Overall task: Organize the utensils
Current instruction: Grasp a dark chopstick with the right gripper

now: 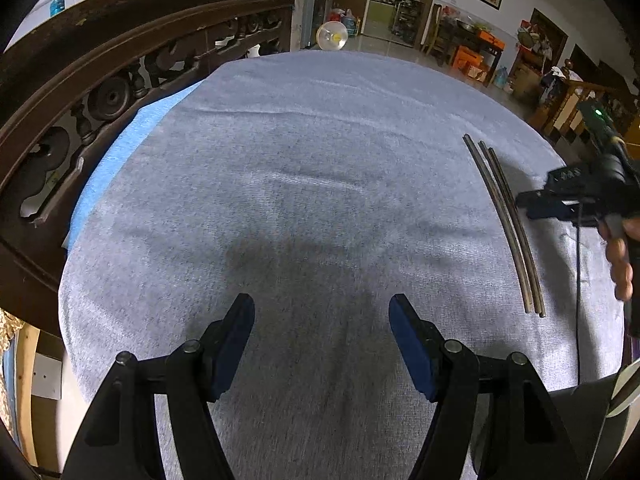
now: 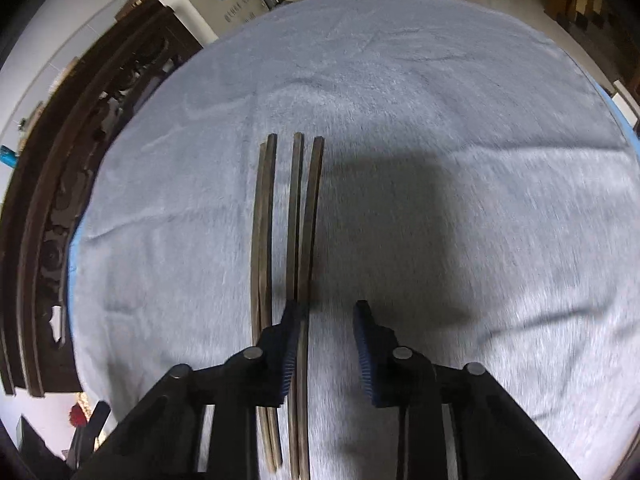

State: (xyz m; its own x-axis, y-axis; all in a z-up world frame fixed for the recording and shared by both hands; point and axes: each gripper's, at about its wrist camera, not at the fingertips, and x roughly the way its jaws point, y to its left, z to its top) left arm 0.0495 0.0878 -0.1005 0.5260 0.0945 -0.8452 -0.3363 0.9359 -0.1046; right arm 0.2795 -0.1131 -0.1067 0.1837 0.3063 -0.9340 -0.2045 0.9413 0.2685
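Four dark chopsticks [image 2: 286, 240] lie on the grey cloth [image 2: 440, 220] covering the table, roughly parallel, in two pairs side by side: left pair [image 2: 264, 232] touching each other, right pair [image 2: 306, 232] just beside them with a narrow gap. Right gripper [image 2: 326, 312] points steeply down over their near ends, jaws partly spread; the right pair runs along the inner face of its left finger [image 2: 290, 344], and the right finger stands clear of the sticks (not pinched, nothing pressed from both sides). Left gripper [image 1: 322, 312] is spread wide over bare cloth, nothing between its fingers. In the left wrist view the chopsticks sit far right, next to the right gripper and the hand [image 1: 620, 256] holding it. Carved dark wooden furniture [image 1: 100, 80] borders the table's left side.
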